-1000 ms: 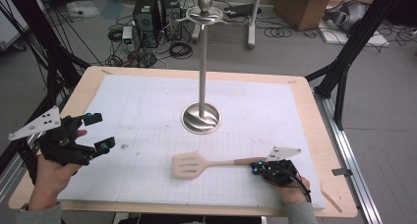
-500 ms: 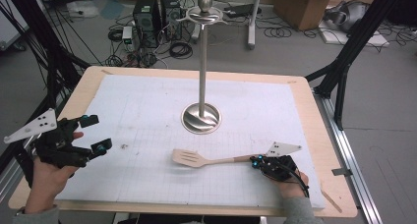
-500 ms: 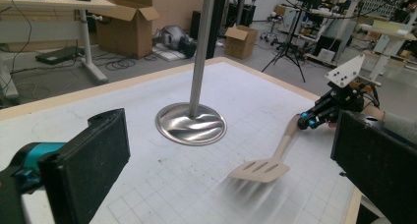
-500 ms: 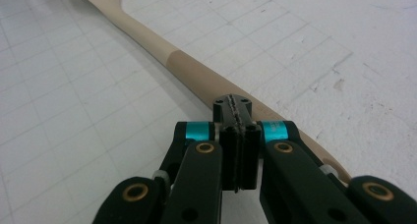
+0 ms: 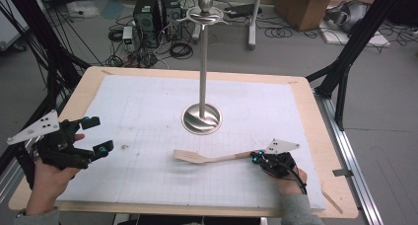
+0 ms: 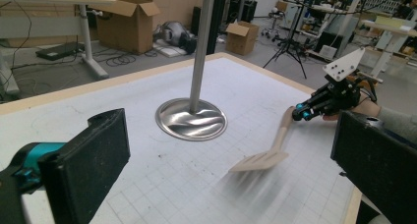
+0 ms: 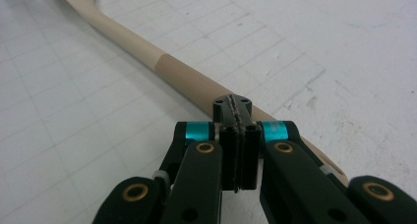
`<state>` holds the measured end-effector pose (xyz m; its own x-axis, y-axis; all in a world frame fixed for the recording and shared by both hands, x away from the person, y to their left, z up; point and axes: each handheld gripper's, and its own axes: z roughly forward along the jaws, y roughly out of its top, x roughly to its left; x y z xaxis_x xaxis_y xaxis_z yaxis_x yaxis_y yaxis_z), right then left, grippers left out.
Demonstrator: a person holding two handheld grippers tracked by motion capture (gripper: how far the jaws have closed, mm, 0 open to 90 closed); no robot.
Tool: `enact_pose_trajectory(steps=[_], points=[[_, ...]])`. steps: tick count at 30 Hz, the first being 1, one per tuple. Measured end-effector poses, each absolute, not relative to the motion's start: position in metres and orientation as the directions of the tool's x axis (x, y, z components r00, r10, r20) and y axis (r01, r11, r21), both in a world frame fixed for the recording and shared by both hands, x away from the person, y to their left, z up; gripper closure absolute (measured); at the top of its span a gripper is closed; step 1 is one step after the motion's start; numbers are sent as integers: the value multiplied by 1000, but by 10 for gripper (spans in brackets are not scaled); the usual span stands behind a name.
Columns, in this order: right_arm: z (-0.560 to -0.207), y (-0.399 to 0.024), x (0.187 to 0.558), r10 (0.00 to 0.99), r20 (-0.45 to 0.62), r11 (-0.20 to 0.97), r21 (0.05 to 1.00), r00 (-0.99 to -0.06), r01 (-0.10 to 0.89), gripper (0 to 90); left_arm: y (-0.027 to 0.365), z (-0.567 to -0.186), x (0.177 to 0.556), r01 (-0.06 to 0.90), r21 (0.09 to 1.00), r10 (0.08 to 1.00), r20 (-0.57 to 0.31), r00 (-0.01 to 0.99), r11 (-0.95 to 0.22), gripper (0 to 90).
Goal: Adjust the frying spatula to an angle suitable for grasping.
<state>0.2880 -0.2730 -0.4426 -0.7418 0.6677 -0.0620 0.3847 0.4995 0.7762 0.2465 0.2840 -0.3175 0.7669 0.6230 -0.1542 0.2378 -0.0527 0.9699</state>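
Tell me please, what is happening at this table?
A person works with a gripper in each hand. The right gripper is shut on the handle end of a wooden spatula, whose blade looks raised off the white mat. The left gripper hangs open, apart from it. A metal stand waits behind.

The spatula (image 5: 207,158) is showing pale, smooth, matt wood. Beside it, the stand (image 5: 202,117) is gleaming as polished metal, its round base glossy and mirror-like. Under the stand, the tabletop (image 5: 305,94) is showing light bare wood around a matt white gridded mat (image 5: 148,111). The right tongs (image 7: 236,135) are looking like matt black plastic.
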Motion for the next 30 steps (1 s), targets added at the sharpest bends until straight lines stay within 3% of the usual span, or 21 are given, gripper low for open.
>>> enact_pose_trajectory(steps=[12, 30], points=[[-447, -273, 286, 624, -111, 578, 732, -773, 361, 900, 294, -318, 242, 239, 970, 637, -160, 754, -39, 17], [-451, -288, 306, 689, -101, 525, 753, -718, 397, 900, 297, -320, 235, 243, 969, 657, -156, 737, -43, 17]])
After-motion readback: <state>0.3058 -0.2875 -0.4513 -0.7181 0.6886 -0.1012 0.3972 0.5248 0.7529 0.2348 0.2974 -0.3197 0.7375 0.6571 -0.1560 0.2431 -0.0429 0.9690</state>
